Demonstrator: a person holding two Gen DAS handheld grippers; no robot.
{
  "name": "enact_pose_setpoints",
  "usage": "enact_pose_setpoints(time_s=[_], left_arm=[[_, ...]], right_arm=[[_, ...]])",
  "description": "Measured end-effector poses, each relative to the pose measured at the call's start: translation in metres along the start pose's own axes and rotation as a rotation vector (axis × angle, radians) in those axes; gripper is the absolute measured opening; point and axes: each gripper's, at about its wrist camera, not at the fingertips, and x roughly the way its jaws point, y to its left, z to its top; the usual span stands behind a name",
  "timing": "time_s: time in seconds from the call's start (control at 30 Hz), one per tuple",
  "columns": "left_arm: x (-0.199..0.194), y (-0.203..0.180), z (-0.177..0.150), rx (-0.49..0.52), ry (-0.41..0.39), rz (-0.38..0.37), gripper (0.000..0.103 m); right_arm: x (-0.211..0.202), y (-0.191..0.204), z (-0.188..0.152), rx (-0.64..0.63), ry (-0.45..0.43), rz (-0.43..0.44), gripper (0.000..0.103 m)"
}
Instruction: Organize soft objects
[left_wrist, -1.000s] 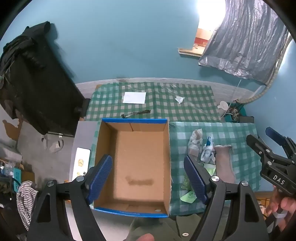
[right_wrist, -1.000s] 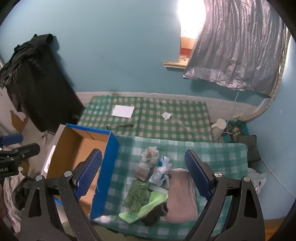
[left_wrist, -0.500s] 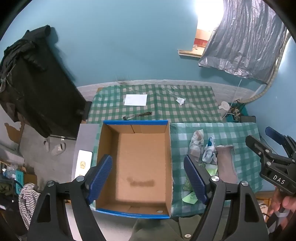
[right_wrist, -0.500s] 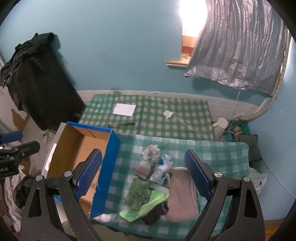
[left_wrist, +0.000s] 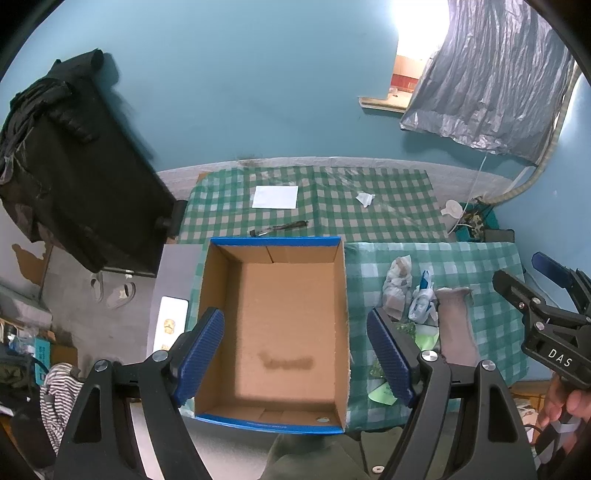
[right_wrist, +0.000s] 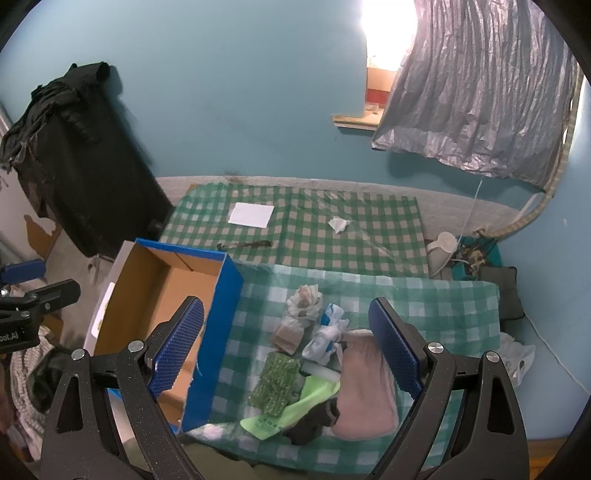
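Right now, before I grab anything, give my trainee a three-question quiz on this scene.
1. True or false: the cardboard box already holds a soft item.
2. Which lies nearest the box: A) pink cloth B) green beaded pouch C) white plastic bag?
3. Fill in: both the left gripper and right gripper are ____.

Key: 1 false; 2 B; 3 open.
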Motion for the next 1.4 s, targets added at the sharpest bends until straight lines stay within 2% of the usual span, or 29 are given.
enact_pose_setpoints(time_s=[1.4], left_arm=[[0.003,-0.001,-0.010,-0.003,0.013,-0.002,0.081]], right_arm=[[0.008,0.002,-0.006,-0.002,0.020,0.016,0.091]])
